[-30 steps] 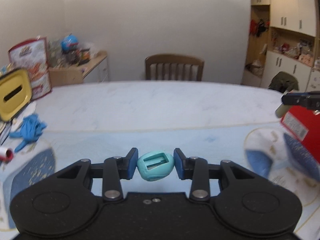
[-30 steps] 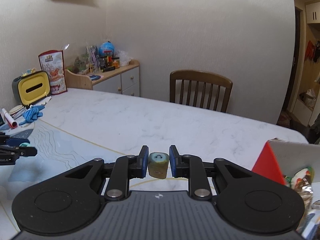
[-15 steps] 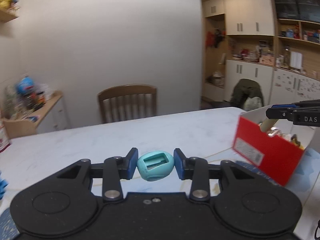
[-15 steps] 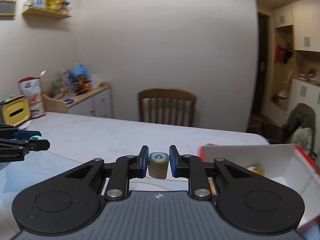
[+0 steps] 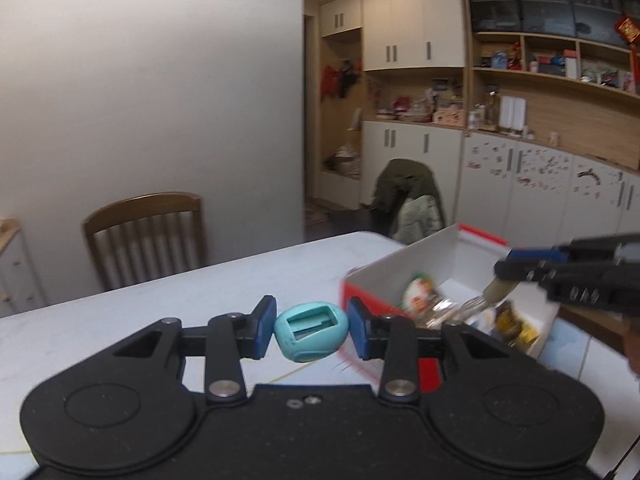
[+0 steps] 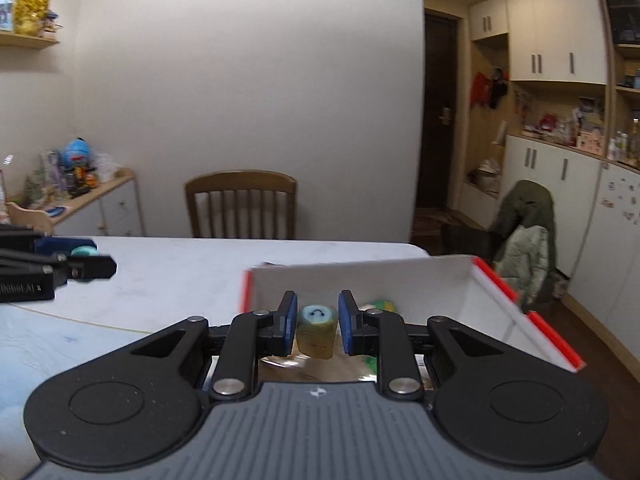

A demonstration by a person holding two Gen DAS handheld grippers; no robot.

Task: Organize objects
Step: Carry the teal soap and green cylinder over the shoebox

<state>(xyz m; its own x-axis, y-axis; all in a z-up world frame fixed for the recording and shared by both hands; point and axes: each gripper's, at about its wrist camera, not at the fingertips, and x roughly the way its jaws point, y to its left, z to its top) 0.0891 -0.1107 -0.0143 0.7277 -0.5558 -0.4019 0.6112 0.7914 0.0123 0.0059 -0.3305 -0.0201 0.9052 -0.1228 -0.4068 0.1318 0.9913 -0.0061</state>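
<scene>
Here the teal egg-shaped piece (image 5: 311, 335), with a rectangular recess in its upper face, sits clamped between the blue pads of the left gripper (image 5: 311, 334), held above the white table (image 5: 120, 320) and just short of the near corner of the red box (image 5: 430, 372). From the right wrist view the same gripper (image 6: 86, 264) shows at far left over the table, a sliver of teal between its tips.

Right gripper (image 6: 318, 330) is closed on a small olive-yellow cylinder (image 6: 316, 334) whose top is pale blue with a dark curved mark. It hangs over the open red box (image 6: 532, 320), inside the line of its white inner walls. From the left wrist view the right gripper (image 5: 508, 270) reaches in from the right above the box, the yellowish cylinder (image 5: 498, 292) pointing down from its tips.

Box contents: crinkled snack packets (image 5: 424, 300), blurred; something green (image 6: 380, 305) beyond the right fingers.

Surroundings: wooden chair (image 6: 240, 204) at the far table edge, a second chair draped with a dark green jacket (image 6: 524, 208), cream cabinets and cluttered shelves (image 5: 540, 64) along the right wall.
</scene>
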